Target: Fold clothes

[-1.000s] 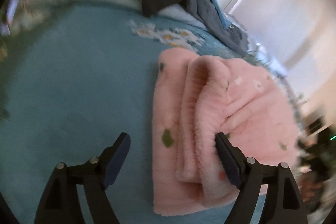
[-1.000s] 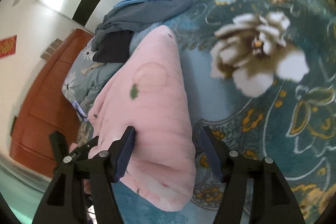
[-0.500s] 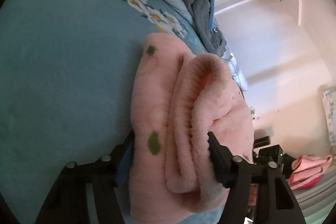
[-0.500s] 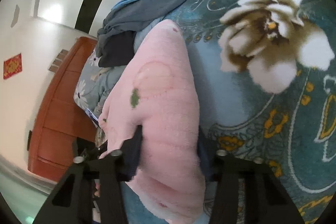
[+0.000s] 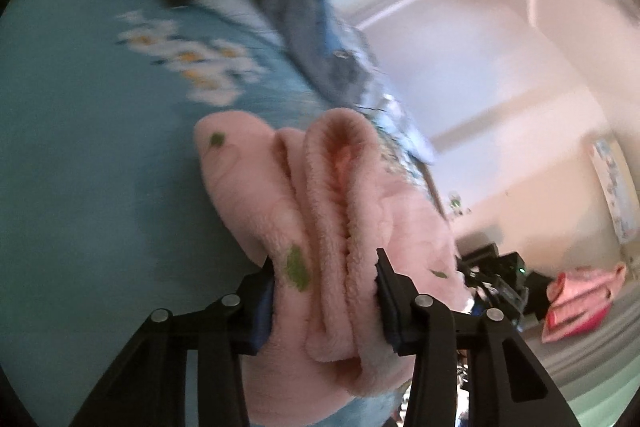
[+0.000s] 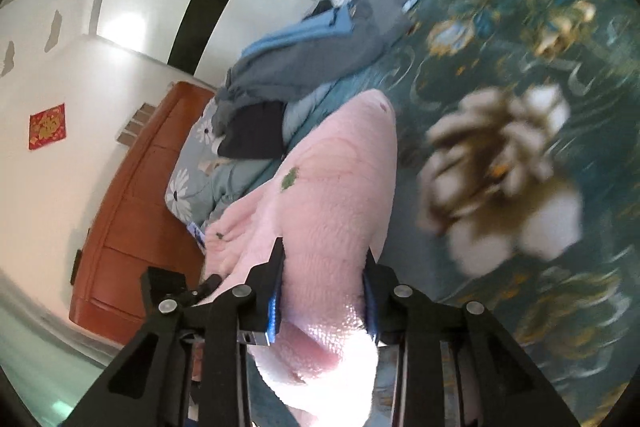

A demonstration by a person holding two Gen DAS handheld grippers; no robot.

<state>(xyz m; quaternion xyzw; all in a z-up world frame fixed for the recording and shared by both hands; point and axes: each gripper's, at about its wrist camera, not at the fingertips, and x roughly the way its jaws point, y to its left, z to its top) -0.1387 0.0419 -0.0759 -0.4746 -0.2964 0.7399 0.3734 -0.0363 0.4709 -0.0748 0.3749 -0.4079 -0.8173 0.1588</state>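
A folded pink fleece garment (image 5: 320, 211) with small green patches is lifted off the blue bedspread (image 5: 92, 155). My left gripper (image 5: 324, 291) is shut on one end of its thick folded stack. In the right wrist view the same pink garment (image 6: 336, 211) runs away from me, and my right gripper (image 6: 324, 287) is shut on its near end. The garment hangs between both grippers, above the bed.
A pile of grey, dark and blue clothes (image 6: 304, 67) lies at the far side of the bed. The flowered teal bedspread (image 6: 520, 155) spreads to the right. A brown wooden headboard (image 6: 140, 211) stands at left. Another pink item (image 5: 576, 299) lies on the floor.
Both grippers went from open around the pink garment to shut on it, then lifted it off the bed. The views have tilted and the garment now hangs between them.
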